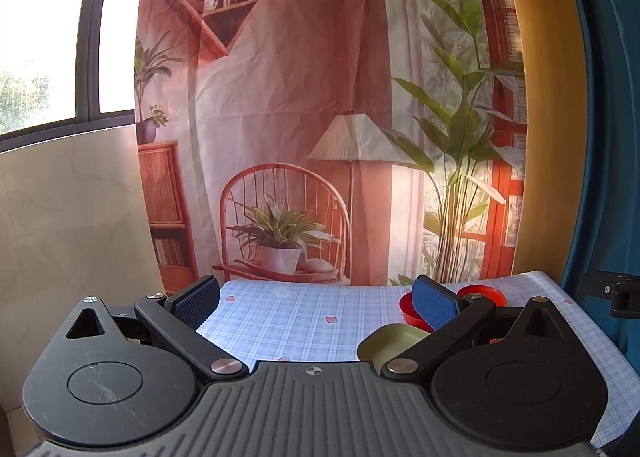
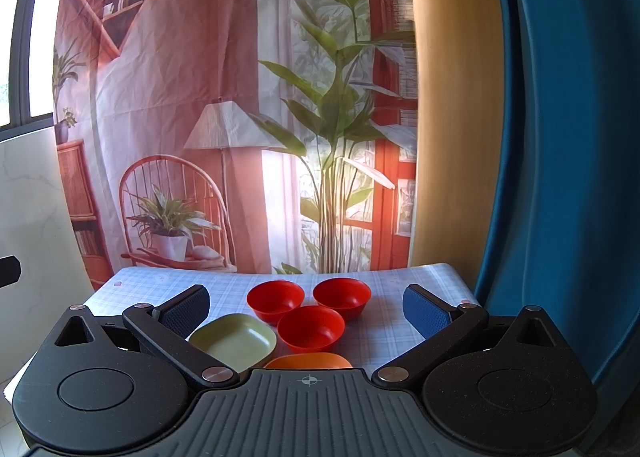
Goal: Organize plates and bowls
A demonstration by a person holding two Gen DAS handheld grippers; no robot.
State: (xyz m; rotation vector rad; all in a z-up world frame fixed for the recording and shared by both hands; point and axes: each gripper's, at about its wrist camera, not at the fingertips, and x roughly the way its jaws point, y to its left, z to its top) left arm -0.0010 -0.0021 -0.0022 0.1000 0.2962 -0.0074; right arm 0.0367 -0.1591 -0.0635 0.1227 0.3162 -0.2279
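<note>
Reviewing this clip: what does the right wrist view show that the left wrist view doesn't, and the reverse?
Only the right wrist view shows all three red bowls: the nearest red bowl, the back left red bowl and the back right red bowl, plus the rim of an orange dish. Only the left wrist view shows the left gripper, open over bare checked tablecloth. Both show the green plate, the tablecloth and the printed backdrop; the right gripper is open too.

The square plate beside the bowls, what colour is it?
Pale green square plate, clearest in the right wrist view.
</note>
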